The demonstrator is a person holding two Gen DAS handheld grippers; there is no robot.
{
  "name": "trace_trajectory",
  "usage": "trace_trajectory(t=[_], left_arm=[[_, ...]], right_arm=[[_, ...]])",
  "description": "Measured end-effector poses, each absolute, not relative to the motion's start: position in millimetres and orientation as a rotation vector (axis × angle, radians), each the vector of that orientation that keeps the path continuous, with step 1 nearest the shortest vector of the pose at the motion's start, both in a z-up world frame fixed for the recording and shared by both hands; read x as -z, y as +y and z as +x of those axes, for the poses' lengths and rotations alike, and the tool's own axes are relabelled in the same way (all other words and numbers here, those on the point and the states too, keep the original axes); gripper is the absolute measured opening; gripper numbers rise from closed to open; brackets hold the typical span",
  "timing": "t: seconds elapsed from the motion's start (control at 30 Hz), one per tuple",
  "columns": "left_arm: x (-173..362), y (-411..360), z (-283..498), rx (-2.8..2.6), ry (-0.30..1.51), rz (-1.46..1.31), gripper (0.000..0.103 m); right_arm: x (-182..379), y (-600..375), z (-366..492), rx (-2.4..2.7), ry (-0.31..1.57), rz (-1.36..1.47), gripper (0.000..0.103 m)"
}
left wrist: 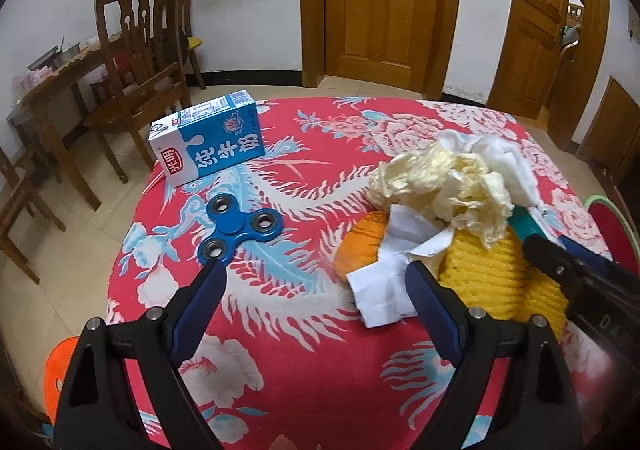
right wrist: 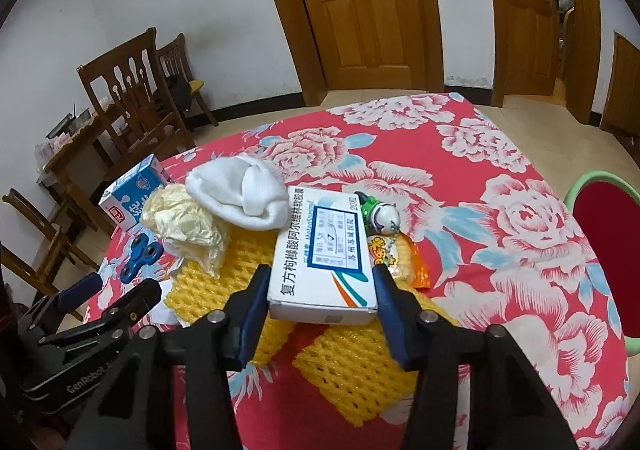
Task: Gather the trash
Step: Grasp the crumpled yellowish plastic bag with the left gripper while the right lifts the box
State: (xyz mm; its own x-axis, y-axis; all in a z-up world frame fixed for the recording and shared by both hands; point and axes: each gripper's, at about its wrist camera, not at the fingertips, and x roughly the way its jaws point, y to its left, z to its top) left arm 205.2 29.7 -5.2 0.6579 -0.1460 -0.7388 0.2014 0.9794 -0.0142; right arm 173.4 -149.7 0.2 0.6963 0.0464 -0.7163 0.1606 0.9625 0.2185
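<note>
Right gripper [right wrist: 320, 282] closed around the white box [right wrist: 323, 264] lying on yellow foam netting [right wrist: 352, 374]; left gripper [left wrist: 316, 282] wide, empty. Risk: shallow hold near one end, so box tipping out, or dragging the netting along.

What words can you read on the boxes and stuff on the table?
"光明" and "纯牛奶": milk carton; its small print is too tiny to read.
"复方枸橼酸阿尔维林软胶囊" and "20粒": medicine box; its label table is too blurred.
"GenRobot": left gripper body.
Snack packet: letters unreadable.
</note>
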Motion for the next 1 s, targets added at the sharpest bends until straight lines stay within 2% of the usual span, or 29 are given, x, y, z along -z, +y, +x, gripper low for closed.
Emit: trace_trajectory(t=[0.43, 0.6, 0.67, 0.73, 0.9, 0.97, 1.0], left_arm=[[-40, 4, 207, 0.321, 0.767, 0.045, 0.091], [-41, -21, 221, 0.356, 0.764, 0.074, 0.090], [-34, -29, 230, 0.361, 0.791, 0.077, 0.080], [-25, -35, 237, 0.351, 0.831, 0.087, 0.076], [-15, -42, 237, 0.370, 0.870, 0.061, 0.054], [-16, -44, 234, 0.386, 0.870, 0.056, 0.038], [-16, -45, 232, 0.400, 0.872, 0.049, 0.034]], right_arm=[[-20, -174, 141, 0.039, 0.738, 0.277, 0.053], [-26, -193, 131, 0.043, 0.726, 0.286, 0.053], [-25, -198, 128, 0.041, 0.725, 0.285, 0.053], [-24, -203, 127, 0.036, 0.729, 0.287, 0.053], [-22, -213, 122, 0.027, 0.726, 0.292, 0.053], [-22, -217, 120, 0.026, 0.725, 0.296, 0.053], [-23, -217, 119, 0.026, 0.724, 0.298, 0.053]])
